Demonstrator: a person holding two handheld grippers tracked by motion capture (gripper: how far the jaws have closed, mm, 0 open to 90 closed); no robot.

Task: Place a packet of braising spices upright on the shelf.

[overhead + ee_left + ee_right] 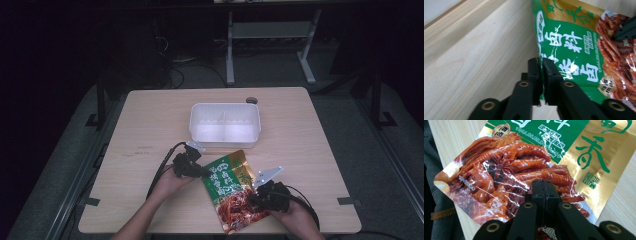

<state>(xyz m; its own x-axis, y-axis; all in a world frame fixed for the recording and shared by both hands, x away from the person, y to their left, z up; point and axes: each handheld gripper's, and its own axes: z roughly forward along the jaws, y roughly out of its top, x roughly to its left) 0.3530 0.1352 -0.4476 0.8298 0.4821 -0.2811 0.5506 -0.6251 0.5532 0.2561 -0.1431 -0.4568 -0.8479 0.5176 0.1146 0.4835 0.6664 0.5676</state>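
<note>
You've got the snack bag point(231, 190) pinched from both sides near the front edge of the desk point(150, 130). Your left hand-held gripper point(204, 172) is clamped tight on its green edge, and your right hand-held gripper point(254, 192) is closed on the red picture end. The white tub point(225, 125) sits just behind the bag.

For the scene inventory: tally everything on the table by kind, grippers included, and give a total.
Snack pouch: 1
White plastic container: 1
Small dark round object at the far table edge: 1
Grippers: 2, the left gripper and the right gripper, each shut on the pouch
Total: 5
</note>
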